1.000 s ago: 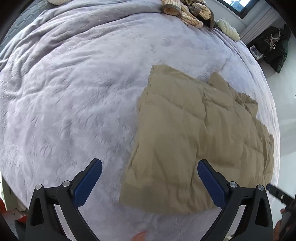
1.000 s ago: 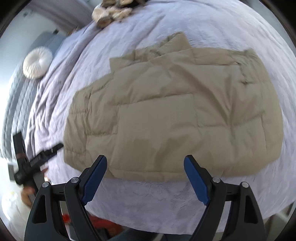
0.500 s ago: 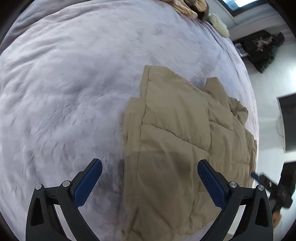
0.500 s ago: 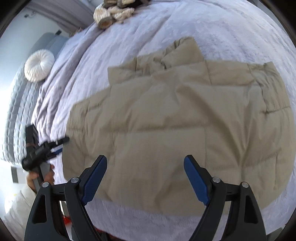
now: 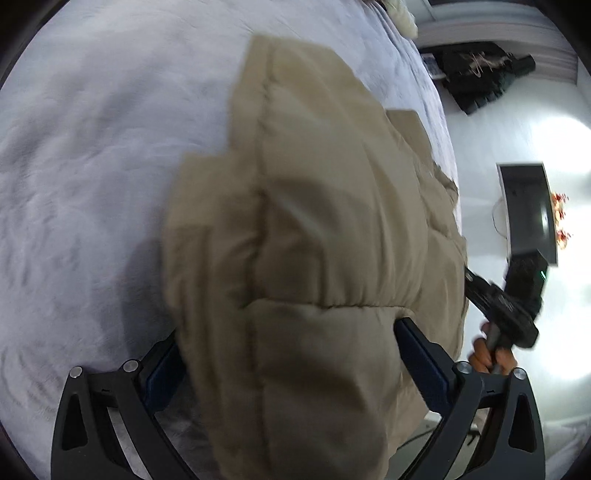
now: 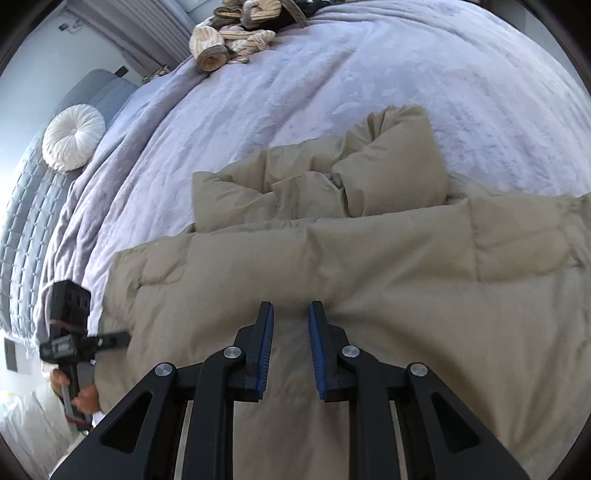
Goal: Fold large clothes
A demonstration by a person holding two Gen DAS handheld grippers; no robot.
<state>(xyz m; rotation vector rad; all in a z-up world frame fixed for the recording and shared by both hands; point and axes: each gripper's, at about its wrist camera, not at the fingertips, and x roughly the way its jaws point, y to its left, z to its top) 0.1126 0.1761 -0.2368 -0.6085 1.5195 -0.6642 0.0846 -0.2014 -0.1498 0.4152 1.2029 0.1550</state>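
Observation:
A tan quilted puffer jacket [image 6: 369, 266] lies spread on a lilac bedspread [image 6: 332, 74]. In the left wrist view the jacket [image 5: 325, 229] fills the middle, blurred by motion. My left gripper [image 5: 288, 354] is open, its jaws wide on either side of the jacket's near edge, with the padded cloth bulging between them. My right gripper [image 6: 291, 325] has its jaws close together and pinches a fold of the jacket's near edge. The left gripper also shows in the right wrist view [image 6: 110, 339], at the jacket's left corner. The right gripper's body shows in the left wrist view [image 5: 502, 306].
A heap of striped clothes [image 6: 236, 33] lies at the far end of the bed. A round white cushion [image 6: 74, 142] sits by the grey headboard at left. Dark clothes [image 5: 480, 77] and a monitor [image 5: 528, 210] stand beside the bed on the white floor.
Both grippers have come down to the jacket's near edge. The right gripper's jaws have closed on the cloth. The left gripper has moved over the jacket and stays open.

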